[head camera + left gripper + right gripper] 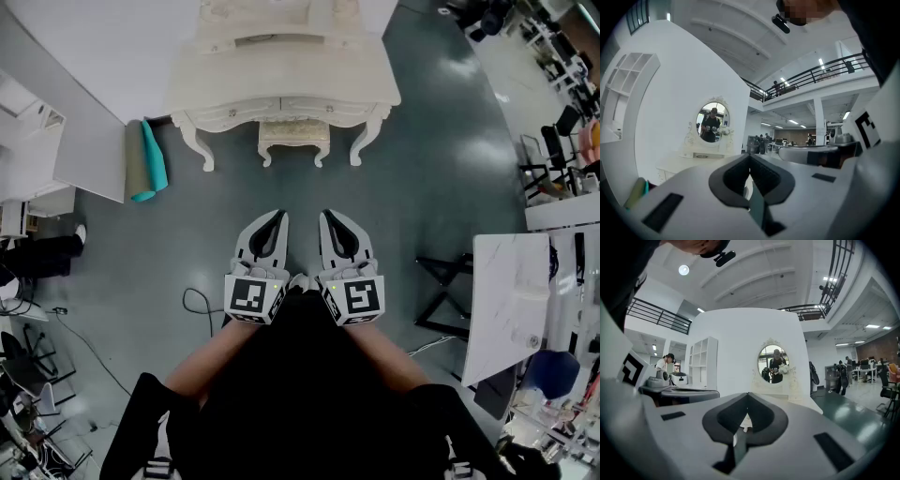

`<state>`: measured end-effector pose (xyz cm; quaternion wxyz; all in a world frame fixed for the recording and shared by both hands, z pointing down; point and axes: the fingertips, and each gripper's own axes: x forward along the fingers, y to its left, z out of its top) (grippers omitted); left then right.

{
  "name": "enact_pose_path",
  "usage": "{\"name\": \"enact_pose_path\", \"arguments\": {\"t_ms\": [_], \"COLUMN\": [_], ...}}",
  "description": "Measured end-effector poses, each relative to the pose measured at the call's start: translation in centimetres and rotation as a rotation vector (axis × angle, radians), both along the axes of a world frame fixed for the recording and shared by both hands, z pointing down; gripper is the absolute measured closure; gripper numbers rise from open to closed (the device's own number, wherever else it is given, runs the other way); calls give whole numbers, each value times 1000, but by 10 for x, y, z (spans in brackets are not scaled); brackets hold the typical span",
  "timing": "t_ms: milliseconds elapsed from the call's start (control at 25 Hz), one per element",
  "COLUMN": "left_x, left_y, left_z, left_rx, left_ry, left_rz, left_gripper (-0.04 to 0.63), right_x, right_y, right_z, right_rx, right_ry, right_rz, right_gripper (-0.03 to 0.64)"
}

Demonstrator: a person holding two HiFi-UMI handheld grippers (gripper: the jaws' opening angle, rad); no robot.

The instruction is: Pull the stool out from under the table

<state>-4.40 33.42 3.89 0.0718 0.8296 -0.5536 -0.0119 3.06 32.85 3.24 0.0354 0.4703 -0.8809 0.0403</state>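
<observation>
With jaws shut on nothing in the left gripper point(277, 217) and right gripper point(327, 217), the stool point(293, 138), tucked under the tabletop point(281, 86) well ahead, is judged rigid, fairly light, and best gripped by its front rail.

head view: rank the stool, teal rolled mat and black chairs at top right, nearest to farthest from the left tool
From the left tool:
1. stool, straight ahead, tucked under the table.
2. teal rolled mat, ahead on the left, on the floor.
3. black chairs, far off to the right.
</observation>
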Motion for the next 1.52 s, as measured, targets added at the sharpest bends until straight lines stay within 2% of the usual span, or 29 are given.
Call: {"name": "enact_pose_path", "arguments": {"t_ms": [280, 440, 600, 800, 1120, 1320, 1520], "left_x": [8, 4, 9, 18, 8, 5, -11], "left_y": [8, 12, 15, 12, -23, -40, -78], "left_z": [4, 10, 12, 16, 24, 33, 39], "left_rx": [4, -21, -26, -28, -45, -97, -101], "left_ry": [-6, 6, 18, 2, -5, 37, 21], "left_rz": [-10, -22, 10, 46, 26, 30, 7], "left_gripper": [581, 581, 581, 581, 581, 581, 581], "right_x": [18, 26, 32, 28, 21, 14, 2], "right_y": [8, 8, 6, -1, -27, -45, -78], "right_z": [-7, 5, 9, 19, 23, 29, 35], "right_rx": [45, 5, -3, -41, -42, -49, -62], "right_ry": [-32, -38, -75, -103, -83, -67, -32], "right_rz": [-4, 23, 40, 11, -14, -24, -29], "right_gripper": [600, 600, 600, 600, 600, 600, 600]}}
